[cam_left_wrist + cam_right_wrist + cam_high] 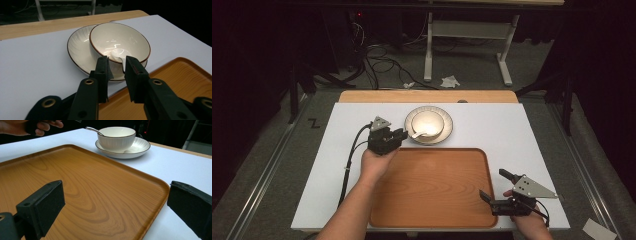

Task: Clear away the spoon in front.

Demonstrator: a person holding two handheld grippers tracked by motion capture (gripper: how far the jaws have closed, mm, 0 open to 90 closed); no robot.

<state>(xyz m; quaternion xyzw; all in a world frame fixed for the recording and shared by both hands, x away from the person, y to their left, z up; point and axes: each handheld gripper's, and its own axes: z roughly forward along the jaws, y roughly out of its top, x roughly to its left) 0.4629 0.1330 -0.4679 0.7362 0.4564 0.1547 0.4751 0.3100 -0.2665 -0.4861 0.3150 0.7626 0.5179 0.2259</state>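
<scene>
Resting on the white table [517, 125] are one cream ribbed bowl [428, 122] on one matching plate [448, 131], one white spoon [419, 134] inside, and one wooden tray [432, 185]. The left gripper [117, 65] has its jaws slightly parted around the spoon's handle, not pressing it. The right gripper [115, 202] gapes wide, empty.

I am finding almost nothing to read here. Only one mark is showing: a black, Z-shaped sign [314, 123] lying on the grey floor to the left of the table [492, 125], seen from the high view.

High view overhead; gripper views low, close, sharing bowl [120, 42].
</scene>
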